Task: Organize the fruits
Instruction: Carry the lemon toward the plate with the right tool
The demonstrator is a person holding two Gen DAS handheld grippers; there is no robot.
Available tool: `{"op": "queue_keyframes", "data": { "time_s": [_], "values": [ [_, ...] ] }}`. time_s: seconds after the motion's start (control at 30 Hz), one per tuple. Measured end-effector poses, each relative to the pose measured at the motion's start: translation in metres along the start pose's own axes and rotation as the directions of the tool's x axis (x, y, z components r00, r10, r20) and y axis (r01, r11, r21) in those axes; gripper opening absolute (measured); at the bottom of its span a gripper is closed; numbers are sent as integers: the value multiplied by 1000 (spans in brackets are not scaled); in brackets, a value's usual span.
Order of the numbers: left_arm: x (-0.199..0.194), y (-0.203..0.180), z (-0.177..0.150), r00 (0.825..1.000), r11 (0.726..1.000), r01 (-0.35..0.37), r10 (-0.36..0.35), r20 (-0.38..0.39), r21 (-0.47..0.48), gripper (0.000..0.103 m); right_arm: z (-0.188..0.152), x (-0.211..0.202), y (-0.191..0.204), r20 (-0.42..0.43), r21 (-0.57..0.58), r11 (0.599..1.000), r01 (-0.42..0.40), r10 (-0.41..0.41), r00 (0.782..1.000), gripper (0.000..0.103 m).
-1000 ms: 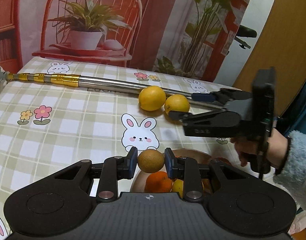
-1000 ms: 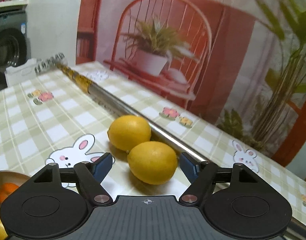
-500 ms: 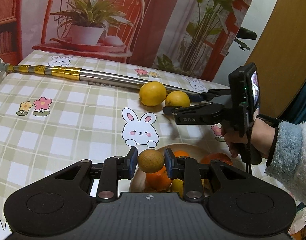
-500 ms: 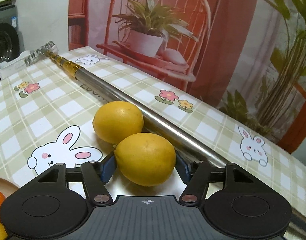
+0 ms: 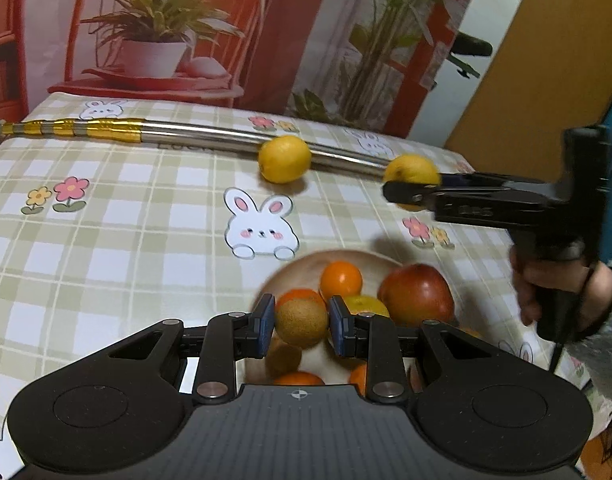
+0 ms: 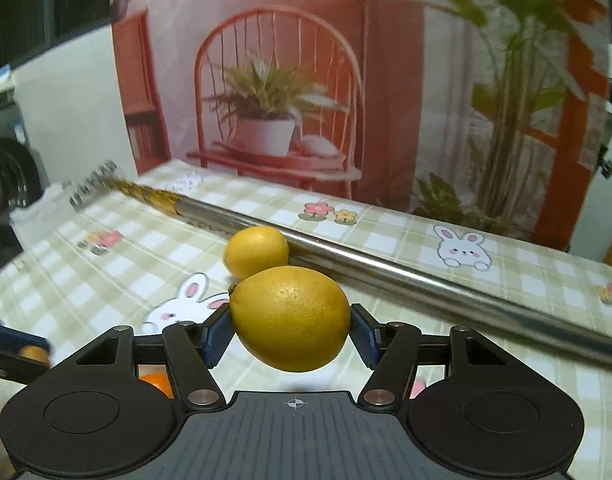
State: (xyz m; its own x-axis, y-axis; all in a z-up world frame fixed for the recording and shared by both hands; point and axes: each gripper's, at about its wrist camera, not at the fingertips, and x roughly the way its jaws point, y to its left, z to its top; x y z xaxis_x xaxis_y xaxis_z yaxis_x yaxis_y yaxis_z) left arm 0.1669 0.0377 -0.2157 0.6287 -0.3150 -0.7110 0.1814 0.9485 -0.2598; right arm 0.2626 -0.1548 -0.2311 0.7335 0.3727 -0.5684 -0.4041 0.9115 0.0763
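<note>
A: Left wrist view: the left hand-held gripper [image 5: 301, 325] is clenched on a kiwi [image 5: 301, 323], held just above the bowl [image 5: 302, 270]. The bowl already has oranges [image 5: 340, 281], an apple [image 5: 416, 294] and something yellow. The right hand-held gripper [image 5: 401, 194] carries a lemon [image 5: 411, 171] beyond the bowl, clear of the desk [image 5: 106, 240]. A second lemon [image 5: 284, 159] lies farther from the bowl, against the metal pole [image 5: 210, 136].

B: And the right wrist view?

A: The right hand-held gripper [image 6: 292, 330] grasps the lemon [image 6: 290, 318] by its ends, lifted. The other lemon [image 6: 256, 251] lies behind it, touching the pole [image 6: 385, 266].

B: Progress?

A: Well along, I'd judge: two fruits to drop in, one lemon to fetch.

B: Anything unclear?

A: The bowl's near half is hidden behind the left hand-held gripper, so I can't count its fruit. The right view is blurred at its left edge.
</note>
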Motion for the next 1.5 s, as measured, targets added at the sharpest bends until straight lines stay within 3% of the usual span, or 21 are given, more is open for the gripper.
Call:
{"op": "queue_keyframes", "data": {
  "time_s": [0.47,0.83,1.07,1.5],
  "values": [
    [16,-12,-12,998,999,18,-15,-61,40,31,-47,-69,18,66,112,994,11,-19,998,58],
    [18,-12,-14,997,998,47,-45,-61,32,31,-50,-73,14,67,124,992,28,-36,997,58],
    [15,-12,-12,998,999,21,-19,-56,34,31,-50,-73,23,60,113,993,15,-22,998,58],
    [-23,-6,-6,996,997,-70,70,49,-13,58,-51,-79,57,34,65,997,-28,26,999,58]
  ]
}}
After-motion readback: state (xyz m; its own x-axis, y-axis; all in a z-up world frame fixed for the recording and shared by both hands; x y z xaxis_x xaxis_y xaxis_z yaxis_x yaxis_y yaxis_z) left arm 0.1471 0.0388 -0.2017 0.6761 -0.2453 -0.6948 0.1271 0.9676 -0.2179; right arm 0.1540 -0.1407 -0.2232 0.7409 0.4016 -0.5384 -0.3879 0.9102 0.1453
